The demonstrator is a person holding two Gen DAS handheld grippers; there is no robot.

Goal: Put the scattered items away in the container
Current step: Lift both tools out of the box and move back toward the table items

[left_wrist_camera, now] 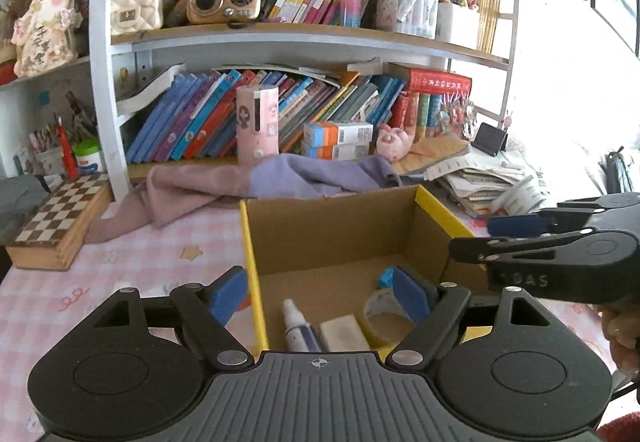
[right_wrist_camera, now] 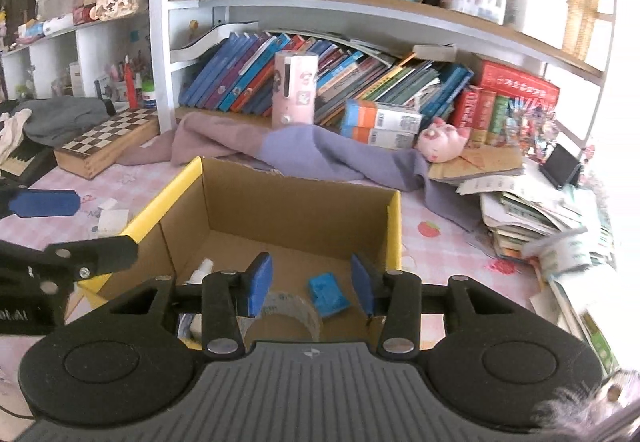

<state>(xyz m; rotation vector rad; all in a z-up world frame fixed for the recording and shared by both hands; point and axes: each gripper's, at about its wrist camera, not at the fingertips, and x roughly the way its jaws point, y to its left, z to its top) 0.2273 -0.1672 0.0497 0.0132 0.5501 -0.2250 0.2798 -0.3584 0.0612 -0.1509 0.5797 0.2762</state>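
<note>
Left gripper [left_wrist_camera: 320, 292]: my jaws stand wide apart with nothing between them, straddling the box's near left wall, one blue pad outside it and one inside.
Right gripper [right_wrist_camera: 312, 288]: my jaws are partly parted and grip nothing; the tape and the blue block show below, between the pads.
Box [left_wrist_camera: 320, 230]: open cardboard with yellow edges, standing on the bench [left_wrist_camera: 132, 262], which wears a pink check cloth.
In the box: a small spray bottle [left_wrist_camera: 294, 326], a pale sponge [left_wrist_camera: 344, 334], a roll of clear tape [right_wrist_camera: 288, 312] and a small blue block [right_wrist_camera: 326, 294], all lying on its floor.
Still out: a white scrap [right_wrist_camera: 112, 220] on the bench, left of the box in the right view.
Writing on my right gripper's side: "DAS" can be read in the left view; the letters before it are unclear.
Behind: a purple cloth [left_wrist_camera: 280, 178] draped past the box, a chessboard [left_wrist_camera: 60, 214] at the left, and shelves [left_wrist_camera: 280, 38] of books.
Book spines and the red book [left_wrist_camera: 438, 82]: print there, too small to read.
</note>
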